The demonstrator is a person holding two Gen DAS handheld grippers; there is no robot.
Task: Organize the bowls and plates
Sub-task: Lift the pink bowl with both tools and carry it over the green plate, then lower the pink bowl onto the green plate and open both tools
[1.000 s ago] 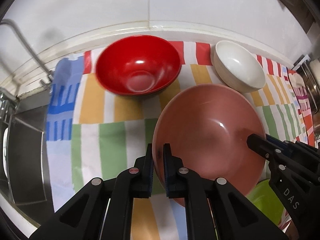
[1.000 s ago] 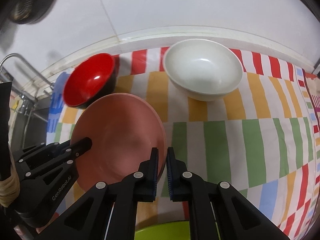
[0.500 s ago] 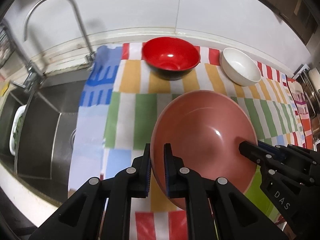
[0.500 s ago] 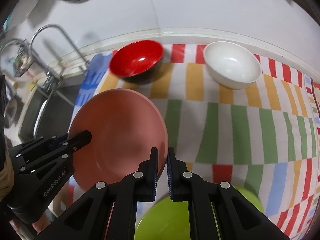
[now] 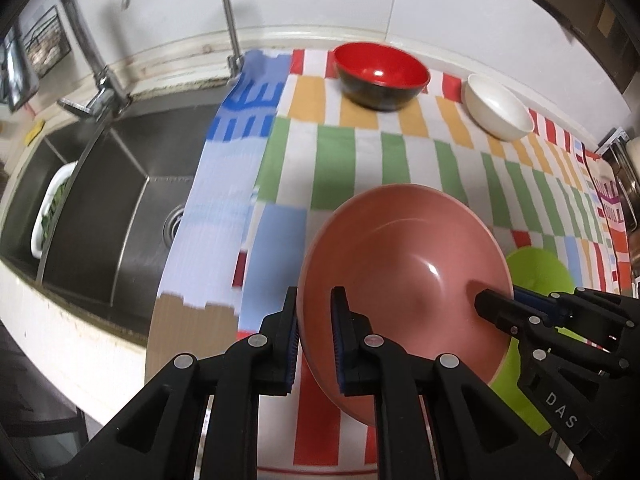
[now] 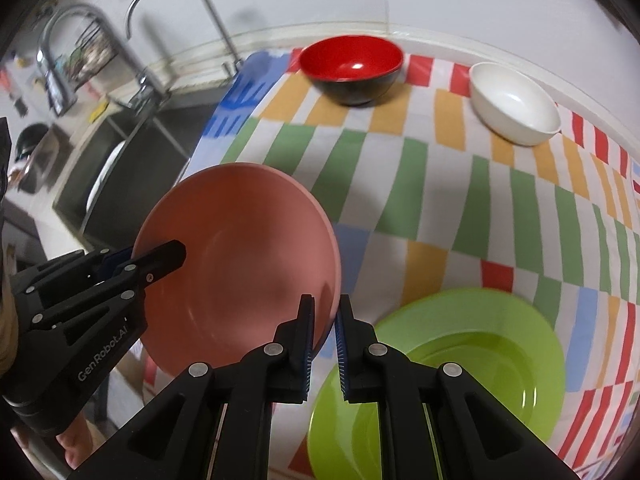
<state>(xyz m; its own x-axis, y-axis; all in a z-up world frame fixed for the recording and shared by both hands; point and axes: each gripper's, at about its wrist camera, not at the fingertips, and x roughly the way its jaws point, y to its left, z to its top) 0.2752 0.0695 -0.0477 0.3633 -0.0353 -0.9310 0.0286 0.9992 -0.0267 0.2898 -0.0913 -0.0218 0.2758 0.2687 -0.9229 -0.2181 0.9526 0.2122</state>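
A pink plate (image 5: 404, 264) hangs in the air over the striped cloth, held by both grippers. My left gripper (image 5: 314, 312) is shut on its left rim. My right gripper (image 6: 325, 316) is shut on its right rim, and the plate (image 6: 240, 256) fills the left of the right wrist view. A green plate (image 6: 452, 376) lies on the cloth below and to the right; it also shows in the left wrist view (image 5: 536, 268). A red bowl (image 5: 380, 74) and a white bowl (image 5: 498, 106) stand at the back of the cloth.
A striped cloth (image 5: 360, 152) covers the counter. A steel sink (image 5: 112, 208) with a tall faucet (image 5: 224, 20) lies to the left, with a white dish of greens (image 5: 52, 208) in it. The tiled wall runs behind the bowls.
Both grippers have lifted the pink plate higher and drawn it back toward me. The bowls look farther away, and the green plate and the sink have come into view.
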